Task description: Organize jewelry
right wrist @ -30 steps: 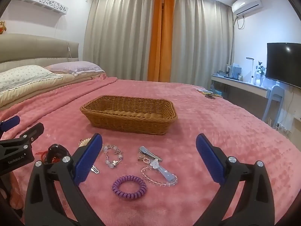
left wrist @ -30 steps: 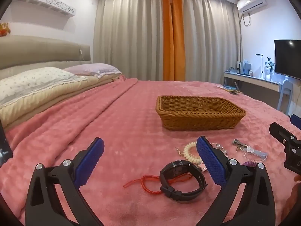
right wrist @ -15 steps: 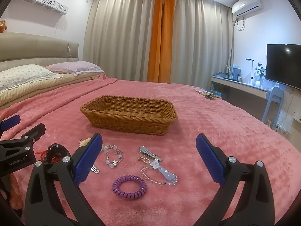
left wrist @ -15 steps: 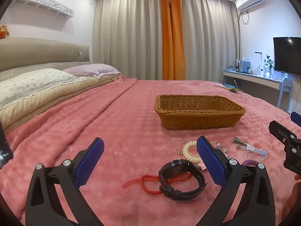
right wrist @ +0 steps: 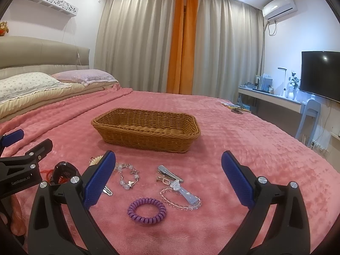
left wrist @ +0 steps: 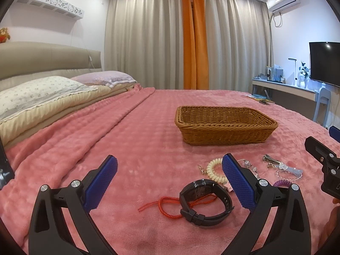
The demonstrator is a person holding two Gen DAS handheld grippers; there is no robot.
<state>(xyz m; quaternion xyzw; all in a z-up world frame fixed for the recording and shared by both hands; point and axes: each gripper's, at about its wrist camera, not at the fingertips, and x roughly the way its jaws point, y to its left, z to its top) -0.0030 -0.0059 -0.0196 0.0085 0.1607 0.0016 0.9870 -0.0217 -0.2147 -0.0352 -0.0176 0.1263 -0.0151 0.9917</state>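
A brown wicker basket (left wrist: 226, 125) (right wrist: 146, 128) stands empty on the pink bed. In front of it lie a black watch (left wrist: 205, 201), a red cord (left wrist: 167, 207), a cream coil hair tie (left wrist: 214, 170), a purple coil hair tie (right wrist: 146, 210), a crystal bracelet (right wrist: 127, 176), a clear bead bracelet (right wrist: 180, 199) and a silver hair clip (right wrist: 170, 173). My left gripper (left wrist: 170, 183) is open and empty, just above the watch and cord. My right gripper (right wrist: 167, 182) is open and empty, above the hair clip and bracelets.
Pillows (left wrist: 42, 91) and a headboard lie at the left. A desk (right wrist: 274, 99), a chair (right wrist: 308, 116) and a TV (right wrist: 320, 74) stand at the right past the bed edge. Curtains hang behind.
Both grippers have drifted only slightly; the view has shifted a little. Nothing was grasped or moved.
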